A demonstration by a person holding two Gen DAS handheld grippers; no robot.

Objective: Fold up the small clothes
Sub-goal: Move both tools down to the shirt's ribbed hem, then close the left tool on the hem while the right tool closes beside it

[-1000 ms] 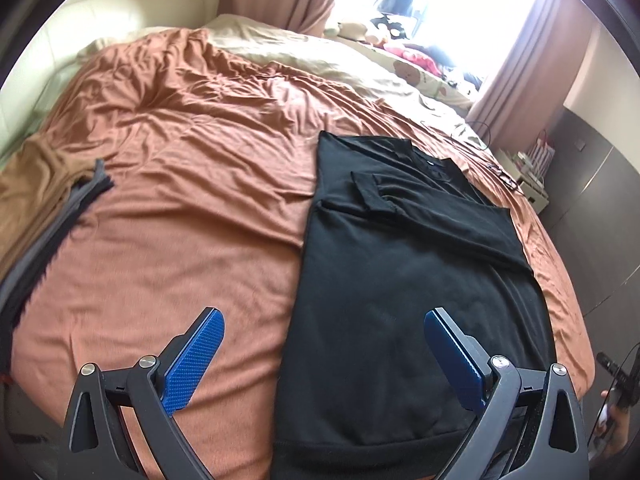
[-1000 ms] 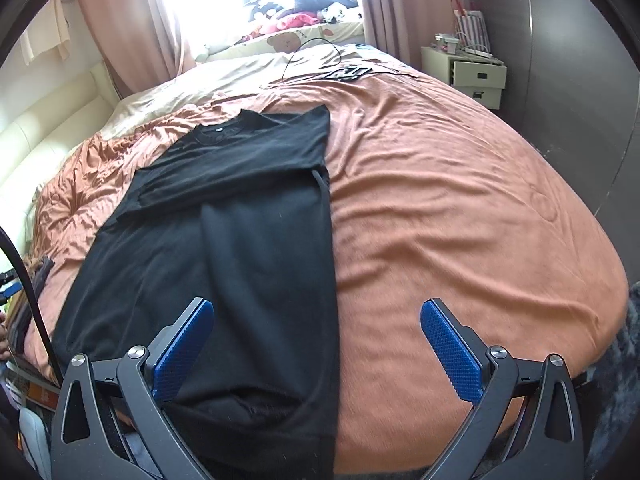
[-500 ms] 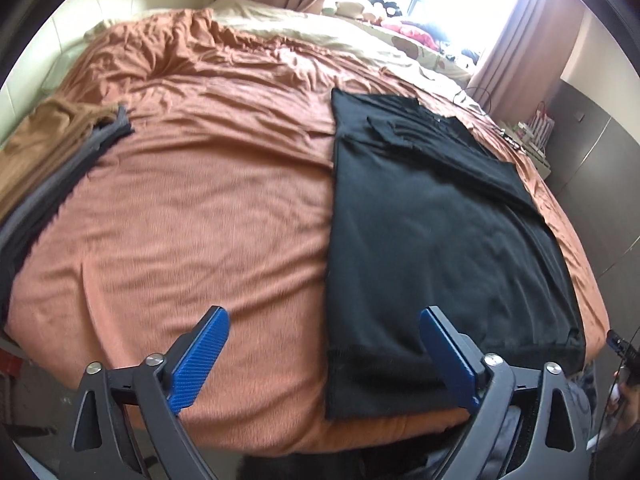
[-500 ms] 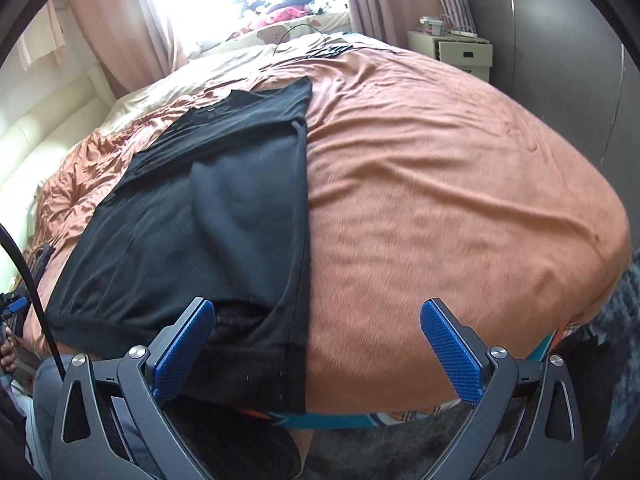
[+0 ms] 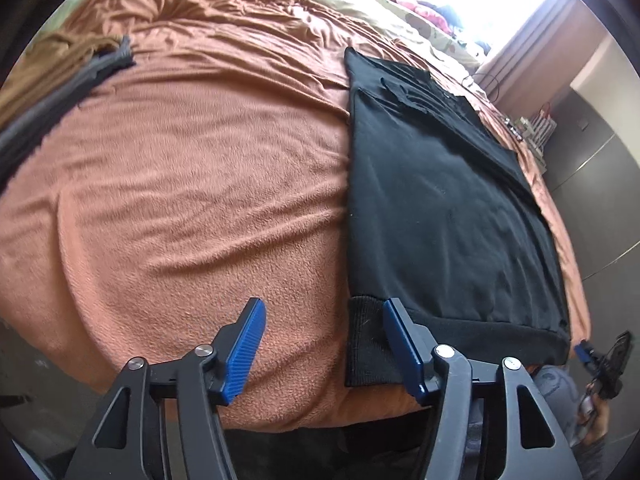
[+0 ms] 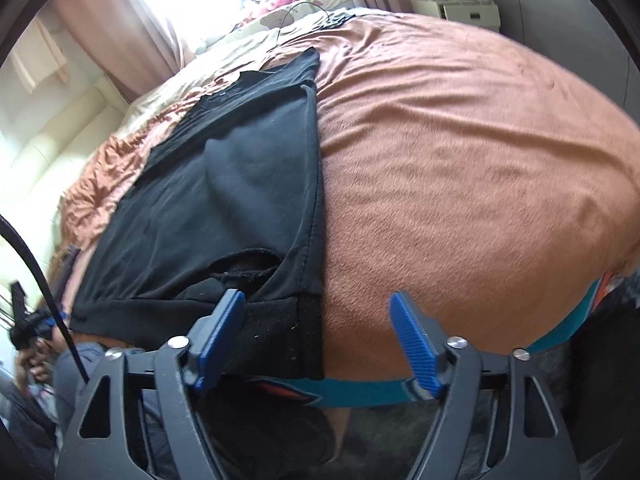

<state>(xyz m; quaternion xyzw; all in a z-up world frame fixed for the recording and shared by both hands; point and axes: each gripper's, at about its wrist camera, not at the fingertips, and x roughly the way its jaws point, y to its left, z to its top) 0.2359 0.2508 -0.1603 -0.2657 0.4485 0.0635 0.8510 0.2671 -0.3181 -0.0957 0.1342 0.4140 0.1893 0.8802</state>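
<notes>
Black top (image 5: pixel 440 208) lies flat, sides folded in (sleeve prob. tucked); both hand-held grippers (image 5: pixel 322 344) (image 6: pixel 316 338) released.

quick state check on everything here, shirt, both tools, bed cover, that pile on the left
shirt: flat on the bed, sides folded in, ribbed hem at the near edge
left tool: open, straddling the hem's left corner
right tool: open, straddling the hem's right corner
blanket: spread out, wrinkled towards the far end
pile: stacked at the bed's left edge, brown over grey
</notes>
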